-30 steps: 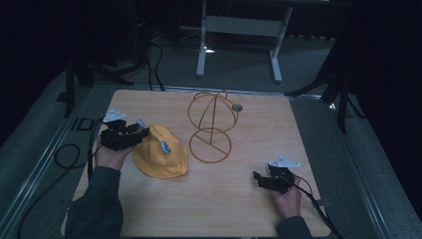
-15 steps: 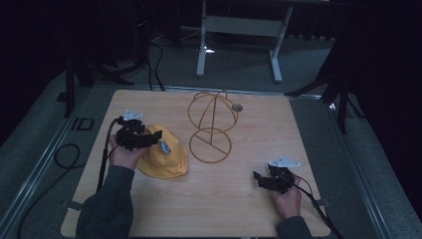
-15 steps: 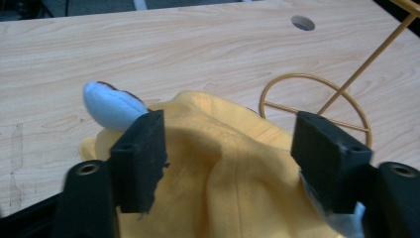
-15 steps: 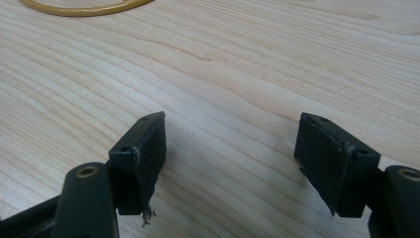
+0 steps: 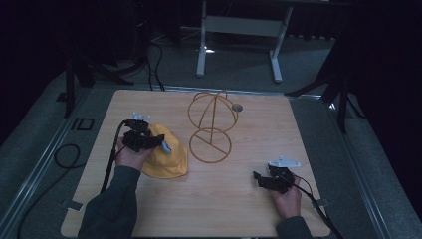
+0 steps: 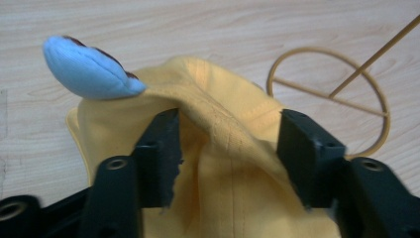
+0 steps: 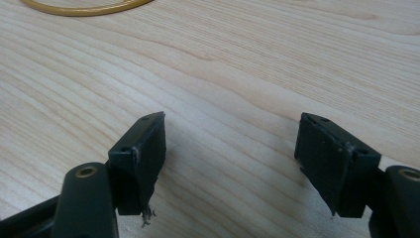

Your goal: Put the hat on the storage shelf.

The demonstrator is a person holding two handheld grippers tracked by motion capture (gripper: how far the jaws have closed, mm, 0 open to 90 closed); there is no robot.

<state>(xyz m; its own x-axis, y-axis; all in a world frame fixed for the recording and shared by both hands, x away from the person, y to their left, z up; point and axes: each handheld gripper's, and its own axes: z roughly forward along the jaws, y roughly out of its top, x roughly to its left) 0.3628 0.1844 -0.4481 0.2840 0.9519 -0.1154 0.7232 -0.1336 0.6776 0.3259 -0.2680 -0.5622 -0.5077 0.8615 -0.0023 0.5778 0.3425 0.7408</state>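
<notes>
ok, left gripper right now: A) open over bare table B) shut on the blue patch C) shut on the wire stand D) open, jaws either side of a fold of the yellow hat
D: the left gripper has its jaws apart, with a ridge of the yellow hat between them.

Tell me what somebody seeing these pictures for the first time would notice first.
The bright yellow hat on the left part of the wooden table stands out most, with the left claw open, its jaws either side of a raised fold of the fabric. Just right of the hat stands a yellow wire hat stand, a globe above a ring base. The right claw is open over bare wood near the table's front right.
</notes>
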